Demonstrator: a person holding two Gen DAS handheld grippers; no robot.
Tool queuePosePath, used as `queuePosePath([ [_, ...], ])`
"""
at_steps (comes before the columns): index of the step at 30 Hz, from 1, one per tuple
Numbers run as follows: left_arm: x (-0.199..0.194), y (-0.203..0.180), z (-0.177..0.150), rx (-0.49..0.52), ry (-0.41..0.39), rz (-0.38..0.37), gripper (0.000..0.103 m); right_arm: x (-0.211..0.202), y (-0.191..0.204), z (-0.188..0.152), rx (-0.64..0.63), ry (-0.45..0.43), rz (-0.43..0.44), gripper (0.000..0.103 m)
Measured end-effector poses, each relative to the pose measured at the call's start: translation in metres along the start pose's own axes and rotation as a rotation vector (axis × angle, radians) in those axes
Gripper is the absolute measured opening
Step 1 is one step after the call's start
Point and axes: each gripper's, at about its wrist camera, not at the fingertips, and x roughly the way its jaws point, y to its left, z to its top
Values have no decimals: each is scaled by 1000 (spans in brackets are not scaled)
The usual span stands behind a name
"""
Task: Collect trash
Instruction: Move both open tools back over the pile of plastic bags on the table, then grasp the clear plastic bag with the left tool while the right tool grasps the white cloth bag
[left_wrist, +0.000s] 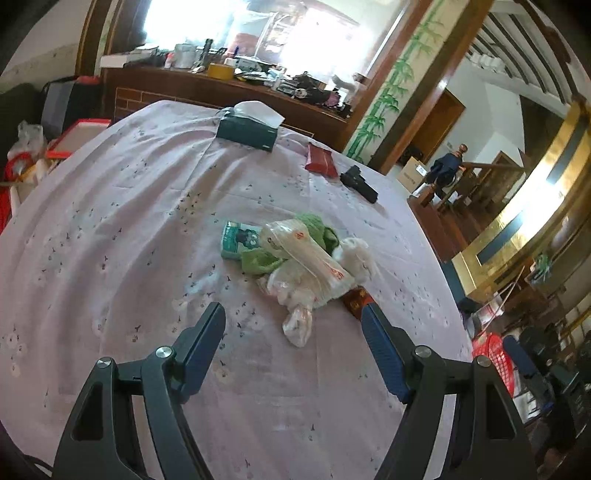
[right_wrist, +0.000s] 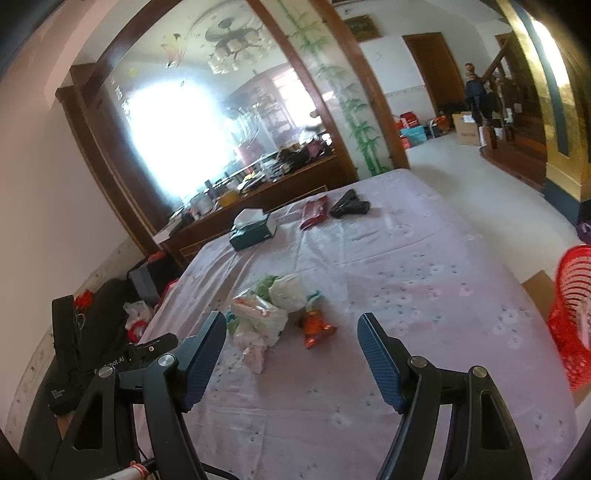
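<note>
On the tabletop (left_wrist: 110, 229), covered with a pale pink flowered cloth, a small heap of trash (left_wrist: 295, 258) lies near the middle. In it, a clear plastic bag with red print (left_wrist: 306, 254) has its long axis running from upper left to lower right in the left wrist view, toward the right finger of the left claw (left_wrist: 293, 325). A green-white packet (left_wrist: 236, 240) sits at the heap's left side, and an orange-red wrapper (right_wrist: 314, 326) at its right side.

Both the left claw and the right claw (right_wrist: 291, 332) hover with fingers wide apart, gripping nothing.

A tissue box (left_wrist: 247, 129), a red pouch (left_wrist: 320, 158) and a black object (left_wrist: 358, 182) lie well apart, near the far edge. Bare cloth surrounds the heap. A red basket (right_wrist: 572, 325) stands beyond the tabletop's right edge.
</note>
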Motion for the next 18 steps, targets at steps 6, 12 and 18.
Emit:
queuePosePath([
  [6, 21, 7, 18, -43, 29, -8, 74, 45, 8, 9, 5, 72, 45, 77],
  [12, 55, 5, 36, -74, 93, -37, 74, 100, 2, 20, 32, 145, 30, 77],
  [18, 89, -1, 53, -85, 141, -6, 74, 165, -6, 31, 40, 212, 22, 77],
])
